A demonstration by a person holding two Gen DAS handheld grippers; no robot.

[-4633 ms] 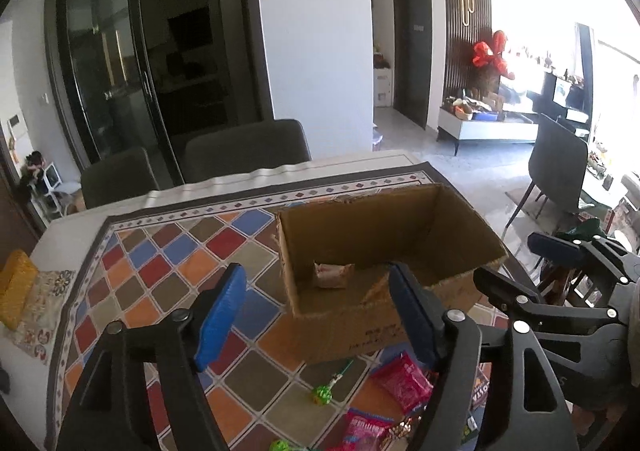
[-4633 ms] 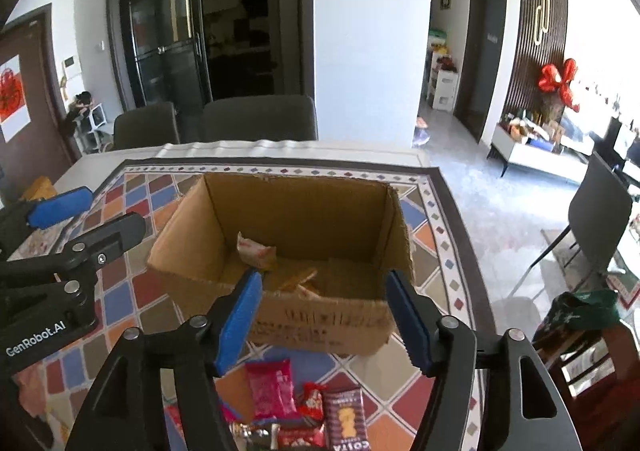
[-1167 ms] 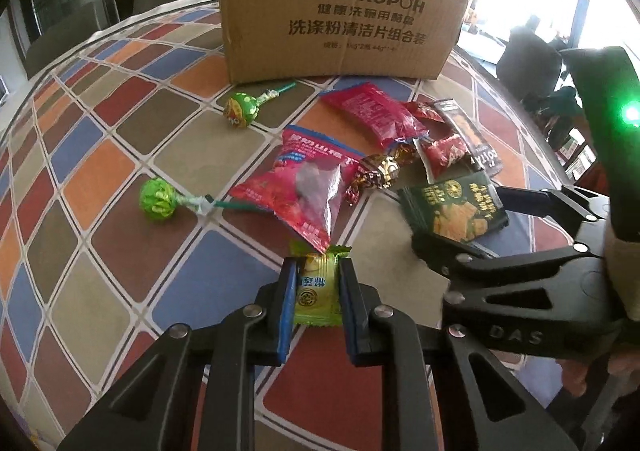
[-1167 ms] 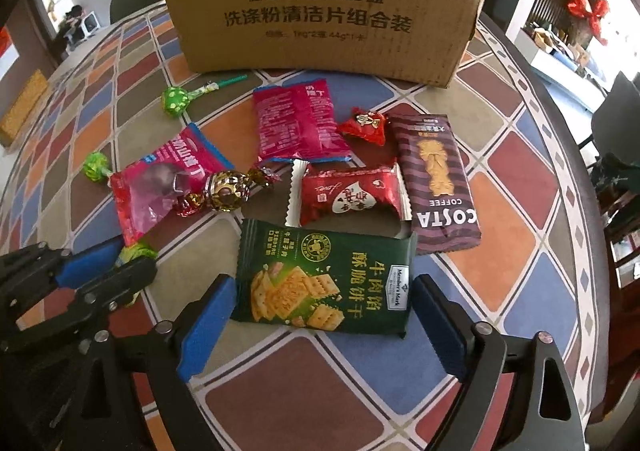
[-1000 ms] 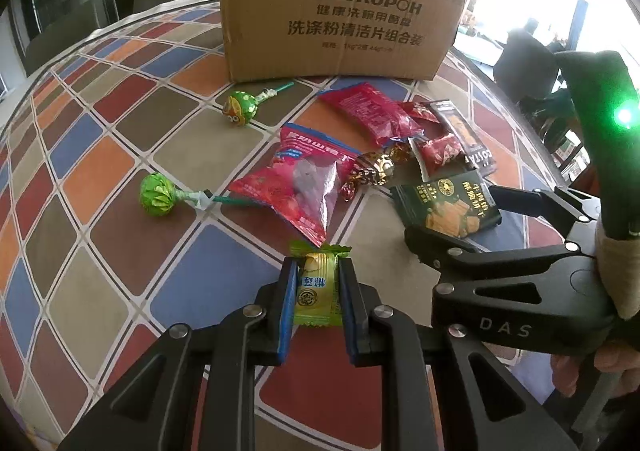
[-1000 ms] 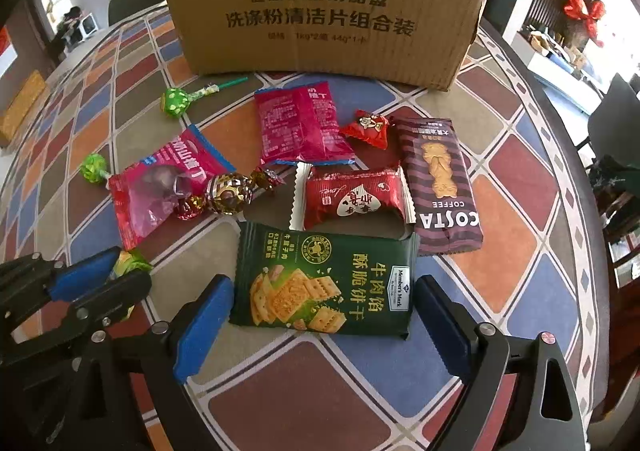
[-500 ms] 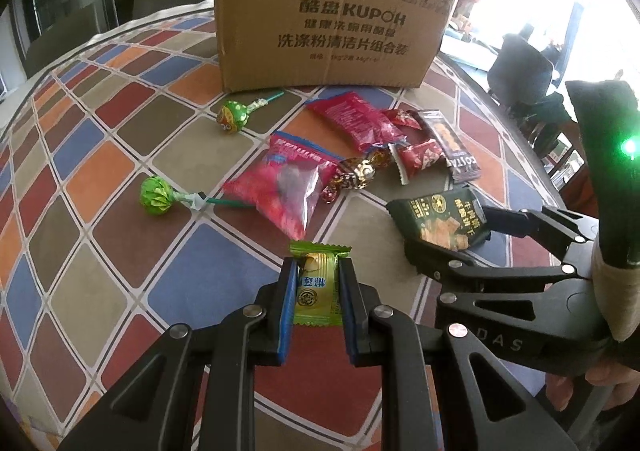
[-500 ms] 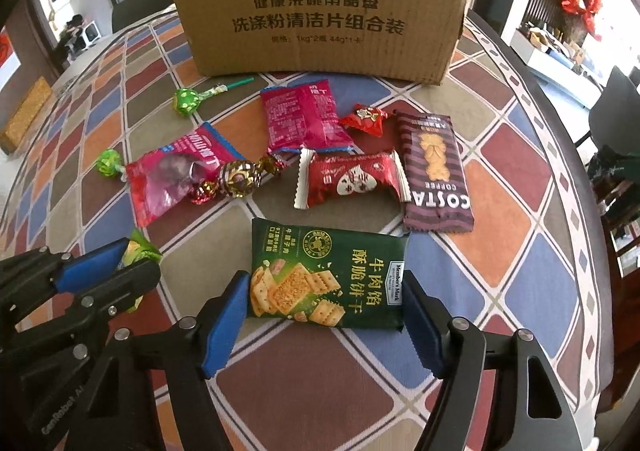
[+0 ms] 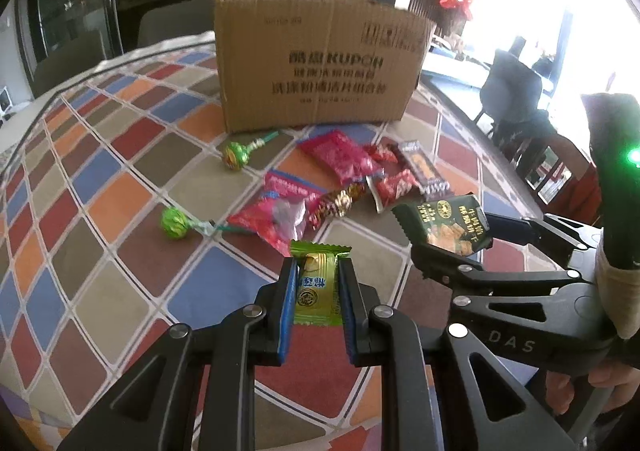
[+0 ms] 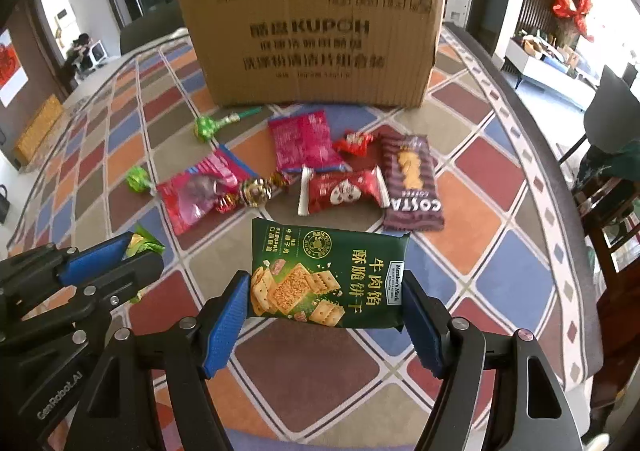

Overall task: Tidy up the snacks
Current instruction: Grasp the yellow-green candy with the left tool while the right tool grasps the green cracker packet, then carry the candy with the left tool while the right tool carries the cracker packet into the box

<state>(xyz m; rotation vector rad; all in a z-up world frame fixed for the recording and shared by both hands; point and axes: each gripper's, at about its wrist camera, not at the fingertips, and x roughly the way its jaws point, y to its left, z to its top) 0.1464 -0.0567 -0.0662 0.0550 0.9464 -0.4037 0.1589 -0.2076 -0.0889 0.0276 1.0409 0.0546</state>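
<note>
My left gripper [image 9: 318, 283] is shut on a small green-yellow candy [image 9: 316, 283] and holds it above the tablecloth; it also shows in the right wrist view [image 10: 120, 251] at the left. My right gripper [image 10: 326, 291] is shut on a dark green cracker packet [image 10: 324, 275], lifted off the table; the packet also shows in the left wrist view [image 9: 444, 225]. The cardboard box [image 10: 316, 35] stands upright at the far side, beyond the snacks; its inside is hidden.
On the chequered tablecloth [image 10: 472, 219] lie two green lollipops [image 10: 206, 127], two pink-red bags [image 10: 300, 141], a gold-wrapped sweet [image 10: 254, 191], a red packet [image 10: 344, 193], a small red candy [image 10: 354, 143] and a brown Costa packet [image 10: 410, 181]. Chairs stand beyond the table's right edge.
Both grippers have risen and drawn back from the table. The right gripper closed on the green cracker packet and lifted it. The left still holds the candy.
</note>
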